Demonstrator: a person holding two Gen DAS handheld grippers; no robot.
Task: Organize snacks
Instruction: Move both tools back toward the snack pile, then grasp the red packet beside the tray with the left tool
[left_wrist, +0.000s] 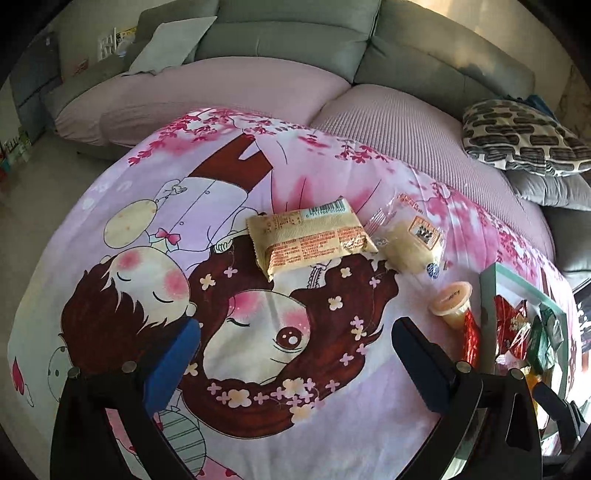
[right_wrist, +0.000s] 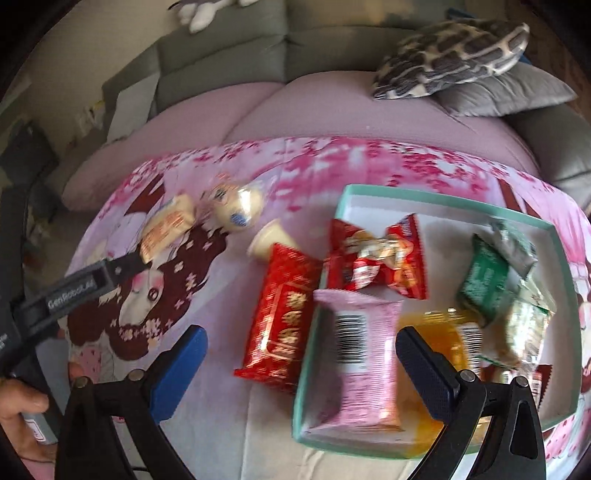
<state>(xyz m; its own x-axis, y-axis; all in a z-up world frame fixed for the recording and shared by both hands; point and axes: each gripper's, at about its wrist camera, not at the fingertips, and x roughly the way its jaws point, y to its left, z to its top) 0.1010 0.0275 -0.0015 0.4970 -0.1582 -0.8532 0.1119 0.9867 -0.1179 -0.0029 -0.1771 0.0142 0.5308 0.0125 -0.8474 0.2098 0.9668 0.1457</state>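
A teal-rimmed box (right_wrist: 565, 254) on the cartoon cloth holds a pink packet (right_wrist: 360, 354), a red packet (right_wrist: 376, 258), green packets (right_wrist: 484, 280) and an orange one (right_wrist: 447, 332). A long red packet (right_wrist: 280, 314) lies just left of the box, with a jelly cup (right_wrist: 271, 240) behind it. A beige packet (left_wrist: 308, 236) and a clear bread bag (left_wrist: 410, 240) lie on the cloth's middle. My right gripper (right_wrist: 299, 354) is open and empty above the pink packet and box edge. My left gripper (left_wrist: 295, 350) is open and empty over bare cloth; the box (left_wrist: 491, 291) is to its right.
A grey sofa with pink covers (left_wrist: 229, 88) runs behind the cloth. A patterned cushion (right_wrist: 450, 55) and a grey cushion (right_wrist: 509, 92) lie at the back right. The floor (left_wrist: 33, 206) is at left.
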